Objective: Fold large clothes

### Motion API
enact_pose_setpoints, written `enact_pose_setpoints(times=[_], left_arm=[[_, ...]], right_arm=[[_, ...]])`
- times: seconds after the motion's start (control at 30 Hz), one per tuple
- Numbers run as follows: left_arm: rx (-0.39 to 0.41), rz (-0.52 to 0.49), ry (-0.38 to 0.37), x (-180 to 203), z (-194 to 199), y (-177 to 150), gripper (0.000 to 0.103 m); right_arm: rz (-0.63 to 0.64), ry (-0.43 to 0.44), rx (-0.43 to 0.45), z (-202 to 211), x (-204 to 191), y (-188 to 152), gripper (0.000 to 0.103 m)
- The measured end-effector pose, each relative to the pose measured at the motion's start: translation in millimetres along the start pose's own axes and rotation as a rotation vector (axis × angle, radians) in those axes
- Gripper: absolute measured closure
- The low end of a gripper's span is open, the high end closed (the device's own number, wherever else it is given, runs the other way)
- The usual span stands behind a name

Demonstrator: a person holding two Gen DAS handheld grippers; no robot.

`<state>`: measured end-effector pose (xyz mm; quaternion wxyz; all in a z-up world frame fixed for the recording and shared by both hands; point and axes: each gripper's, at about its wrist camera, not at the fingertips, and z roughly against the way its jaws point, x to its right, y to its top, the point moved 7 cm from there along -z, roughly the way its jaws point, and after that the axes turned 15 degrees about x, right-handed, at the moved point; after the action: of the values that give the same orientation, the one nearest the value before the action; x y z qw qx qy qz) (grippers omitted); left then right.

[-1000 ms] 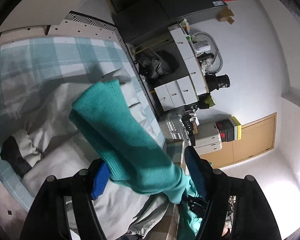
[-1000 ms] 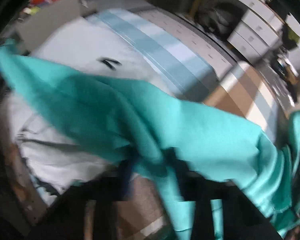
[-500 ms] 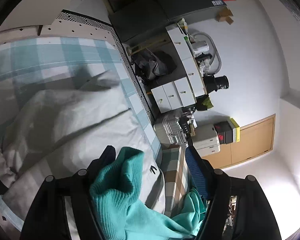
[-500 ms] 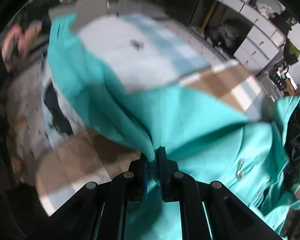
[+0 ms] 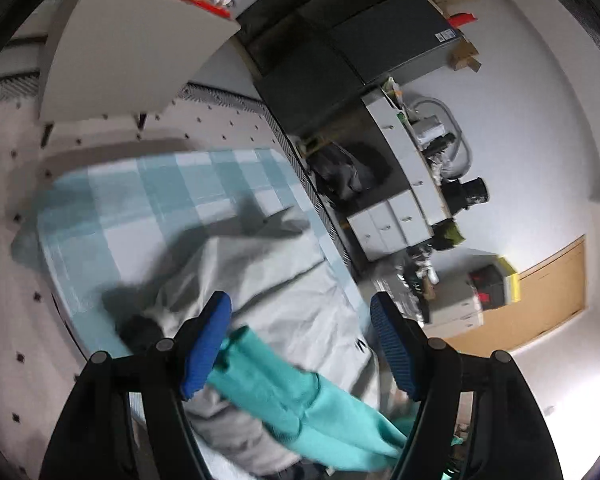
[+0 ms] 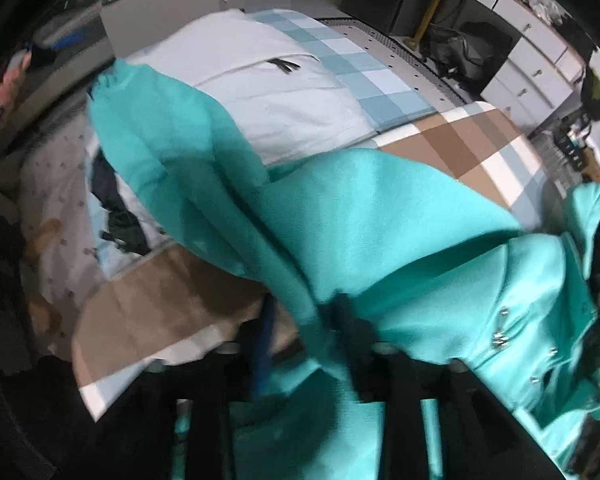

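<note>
Right now your left tool (image 5: pixel 300 344) is spread wide and still opening, its blue-padded fingers (image 5: pixel 206 346) standing apart on either side of the teal knitted sleeve (image 5: pixel 284 396), whose cuff lies just beside the left pad without being pinched. Your right tool (image 6: pixel 304 332) is opening too; a ridge of the teal fleece jacket (image 6: pixel 380 232) runs between its fingers, but blur hides whether the pads press on it, so you cannot count on a grip there.

Judging by how things lie, you are early in the fold. In the right wrist view the jacket sits in a loose heap across the near end of the bed, its snap-buttoned front (image 6: pixel 504 332) bunched to your right and one sleeve thrown out to the left over the white garment (image 6: pixel 260 92). No flat panel or clean crease shows yet; spreading the body, bringing in both sleeves and doubling it over all look left to do.

Counting outward: one teal jacket, one sleeve of it clearly traceable in each view; one white garment with a dark zip pull spread beyond it; one small dark crumpled item (image 6: pixel 116 208) at the bed's left edge. Under them the bed carries a brown-checked cover (image 6: pixel 476 140) nearest you and a pale blue checked blanket (image 5: pixel 148 196) farther off. Beyond the bed stands one white drawer unit (image 5: pixel 396 216) against the wall.
</note>
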<state>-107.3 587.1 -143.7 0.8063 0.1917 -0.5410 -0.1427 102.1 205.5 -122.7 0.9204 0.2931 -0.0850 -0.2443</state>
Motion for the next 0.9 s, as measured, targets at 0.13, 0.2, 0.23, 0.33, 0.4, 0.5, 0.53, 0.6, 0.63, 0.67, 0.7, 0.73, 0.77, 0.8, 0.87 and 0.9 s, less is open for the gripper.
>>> enact_pose_setpoints(times=[0.13,0.2,0.23,0.33,0.4,0.5,0.53,0.6,0.63,0.67,0.7,0.73,0.77,0.8,0.87,0.9], left_arm=[[-0.156,0.007,0.01,-6,-7,-52,0.022],[-0.222,0.052,0.022,-11,-22,-83,0.022],[-0.242,0.089,0.023,-13,-29,-93,0.022],[-0.313,0.191,0.017,-16,-50,-124,0.022],[-0.305,0.209,0.014,-15,-59,-130,0.022],[-0.268,0.261,0.017,-14,-66,-126,0.022],[-0.241,0.274,0.02,-14,-65,-121,0.022],[-0.165,0.269,0.005,-4,-58,-107,0.022],[-0.169,0.251,-0.006,1,-57,-105,0.022],[-0.186,0.234,-0.015,6,-60,-106,0.022],[-0.201,0.221,-0.015,8,-64,-107,0.022],[-0.224,0.222,-0.004,7,-70,-111,0.022],[-0.256,0.25,0.009,2,-78,-117,0.022],[-0.285,0.278,0.031,-4,-86,-124,0.022],[-0.286,0.289,0.063,-10,-92,-127,0.022],[-0.281,0.276,0.075,-9,-96,-128,0.022]], right_arm=[[-0.097,0.051,0.097,19,2,10,0.014],[-0.176,0.092,0.141,28,6,16,0.014],[-0.197,0.102,0.153,31,7,18,0.014],[-0.205,0.096,0.172,36,5,20,0.014],[-0.209,0.098,0.176,39,2,20,0.014],[-0.211,0.098,0.178,41,-1,18,0.014],[-0.213,0.101,0.181,41,-1,17,0.014],[-0.217,0.111,0.175,40,-4,15,0.014],[-0.217,0.11,0.172,39,-3,14,0.014],[-0.219,0.114,0.169,37,-4,13,0.014],[-0.221,0.118,0.164,36,-4,12,0.014],[-0.223,0.12,0.162,35,-3,11,0.014],[-0.227,0.123,0.162,34,-3,11,0.014],[-0.234,0.129,0.164,33,-3,11,0.014],[-0.25,0.137,0.171,33,-4,10,0.014],[-0.257,0.139,0.174,34,-3,11,0.014]])
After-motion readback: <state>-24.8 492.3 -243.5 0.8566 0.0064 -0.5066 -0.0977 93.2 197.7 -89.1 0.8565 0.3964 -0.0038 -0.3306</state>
